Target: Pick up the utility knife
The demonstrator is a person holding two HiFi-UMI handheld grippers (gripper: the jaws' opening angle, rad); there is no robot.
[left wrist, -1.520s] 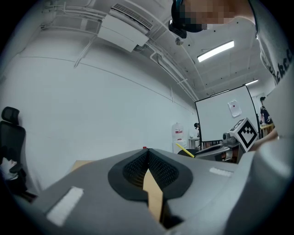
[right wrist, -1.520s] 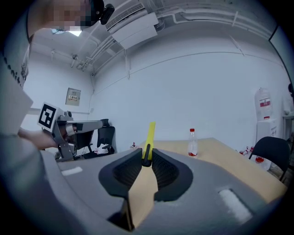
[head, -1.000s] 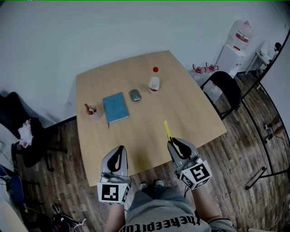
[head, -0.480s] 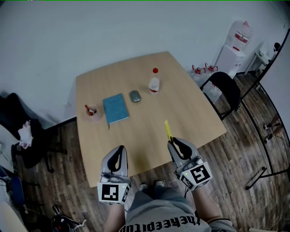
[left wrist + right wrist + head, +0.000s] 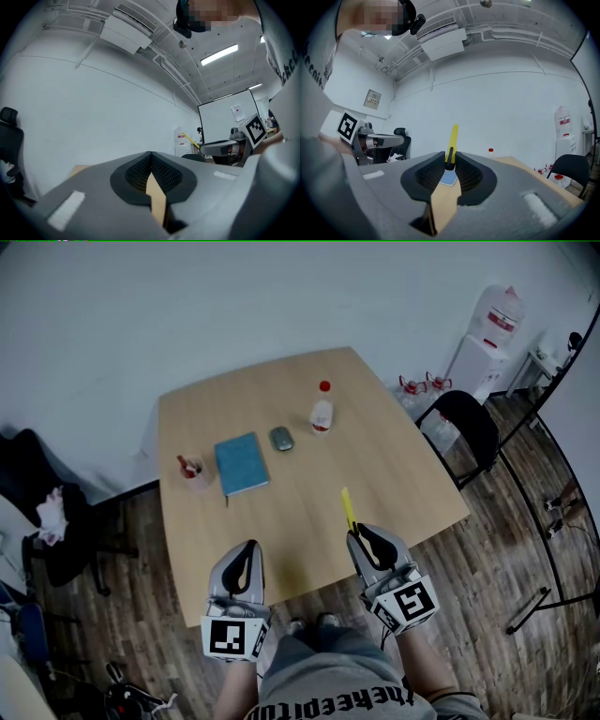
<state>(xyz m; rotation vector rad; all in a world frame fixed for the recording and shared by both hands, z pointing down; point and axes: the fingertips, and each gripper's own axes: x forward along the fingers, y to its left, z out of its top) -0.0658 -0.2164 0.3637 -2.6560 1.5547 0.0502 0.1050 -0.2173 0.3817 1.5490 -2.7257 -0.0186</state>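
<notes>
The utility knife (image 5: 347, 507) is slim and yellow, and it juts forward from my right gripper (image 5: 354, 532) over the front part of the wooden table (image 5: 394, 474). In the right gripper view the pads pinch the dark rear end of the utility knife (image 5: 452, 138), and the right gripper (image 5: 449, 158) is shut on it and held level. My left gripper (image 5: 247, 547) hovers at the table's front edge to the left. Its jaws meet at the tips in the left gripper view, so the left gripper (image 5: 151, 155) is shut with nothing in it.
Further back on the table lie a blue notebook (image 5: 241, 463), a grey oval object (image 5: 280, 438), a red-capped bottle (image 5: 322, 412) and a pink cup of pens (image 5: 194, 472). A black chair (image 5: 469, 427) stands right of the table, with a water dispenser (image 5: 487, 338) behind it.
</notes>
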